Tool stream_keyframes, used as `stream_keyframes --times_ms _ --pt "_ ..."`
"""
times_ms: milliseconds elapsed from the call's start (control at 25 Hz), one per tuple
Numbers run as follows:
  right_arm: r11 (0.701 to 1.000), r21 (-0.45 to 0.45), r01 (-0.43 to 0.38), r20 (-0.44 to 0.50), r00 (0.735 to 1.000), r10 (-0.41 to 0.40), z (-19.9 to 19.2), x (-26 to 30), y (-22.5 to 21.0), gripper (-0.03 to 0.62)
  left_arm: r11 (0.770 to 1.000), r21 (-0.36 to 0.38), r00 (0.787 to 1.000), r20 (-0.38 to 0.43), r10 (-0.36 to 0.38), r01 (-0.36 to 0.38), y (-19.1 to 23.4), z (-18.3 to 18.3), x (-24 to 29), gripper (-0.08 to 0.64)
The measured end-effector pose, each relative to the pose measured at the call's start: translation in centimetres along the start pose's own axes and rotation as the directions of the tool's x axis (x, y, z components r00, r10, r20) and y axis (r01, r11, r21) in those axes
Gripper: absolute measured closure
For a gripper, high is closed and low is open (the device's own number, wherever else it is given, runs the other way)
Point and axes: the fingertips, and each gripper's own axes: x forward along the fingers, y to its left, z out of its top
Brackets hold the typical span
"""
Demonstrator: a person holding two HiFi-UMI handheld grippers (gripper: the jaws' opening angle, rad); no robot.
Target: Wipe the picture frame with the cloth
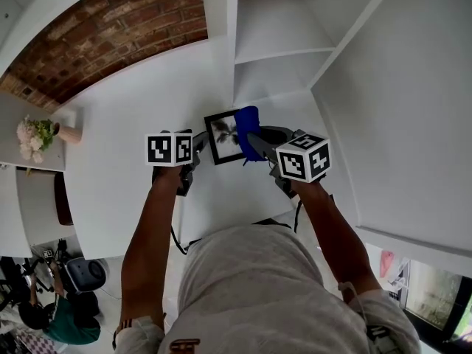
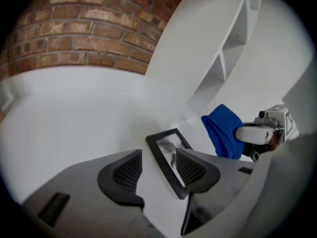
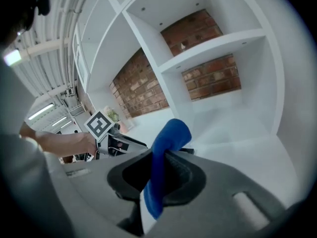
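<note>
Right gripper (image 3: 159, 167) fingers clamped on the blue cloth (image 1: 248, 133), at the right edge of the picture frame (image 1: 223, 135), near the worktop (image 1: 118, 183) back edge. Left gripper (image 2: 158, 165) fingers parted, frame corner between them, unpinched; we reckon wiping could shove it.

Spread fingers (image 2: 126, 175), picture frame (image 2: 166, 150) ahead, blue cloth (image 2: 223, 133) beside

Picture frame (image 1: 223, 135) flat on white shelf (image 1: 125, 175)
</note>
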Motion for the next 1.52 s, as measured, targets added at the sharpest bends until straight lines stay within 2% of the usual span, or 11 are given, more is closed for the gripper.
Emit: stream_keyframes --times_ms 160,320,480,680,840,960,1120,1280,1400,1520 --pt "0.997 -0.072 -0.015 0.068 0.998 0.020 2.7 -0.8 1.2 0.545 0.996 0.090 0.989 0.140 -0.040 0.027 -2.1 2.6 -3.3 0.353" --pt "0.989 -0.142 -0.039 0.147 0.987 0.060 5.3 -1.7 3.0 0.543 0.982 0.186 0.950 0.301 -0.083 0.027 -4.7 5.2 -7.0 0.369" --pt "0.971 -0.233 -0.061 0.233 0.966 0.116 8.0 -2.6 5.4 0.544 0.953 0.301 0.893 0.425 -0.149 0.016 -7.7 7.2 -10.2 0.403" --pt "0.939 -0.339 -0.063 0.312 0.934 0.175 10.3 -3.7 7.8 0.543 0.930 0.366 0.794 0.572 -0.207 -0.021 -10.3 9.3 -14.0 0.452" --pt "0.913 -0.404 -0.053 0.370 0.904 0.216 11.5 -4.6 9.4 0.543 0.905 0.421 0.741 0.628 -0.238 -0.067 -12.2 9.9 -16.0 0.492" --pt "0.895 -0.443 -0.056 0.403 0.879 0.255 12.1 -5.2 10.7 0.544 0.897 0.435 0.708 0.659 -0.253 -0.084 -13.3 10.4 -17.2 0.515" --pt "0.869 -0.492 -0.055 0.439 0.846 0.302 13.1 -6.1 12.6 0.543 0.886 0.445 0.677 0.693 -0.247 -0.132 -13.7 10.8 -18.6 0.555" --pt "0.838 -0.545 -0.029 0.458 0.827 0.326 13.5 -7.0 14.1 0.544 0.882 0.450 0.643 0.718 -0.266 -0.137 -14.2 11.1 -19.9 0.560" --pt "0.828 -0.561 -0.011 0.471 0.818 0.330 13.6 -7.4 14.5 0.545 0.878 0.458 0.624 0.728 -0.283 -0.136 -14.7 11.2 -20.5 0.560" --pt "0.828 -0.561 -0.004 0.481 0.812 0.330 13.6 -7.7 14.6 0.545 0.874 0.467 0.616 0.730 -0.295 -0.135 -15.1 11.2 -20.7 0.560"
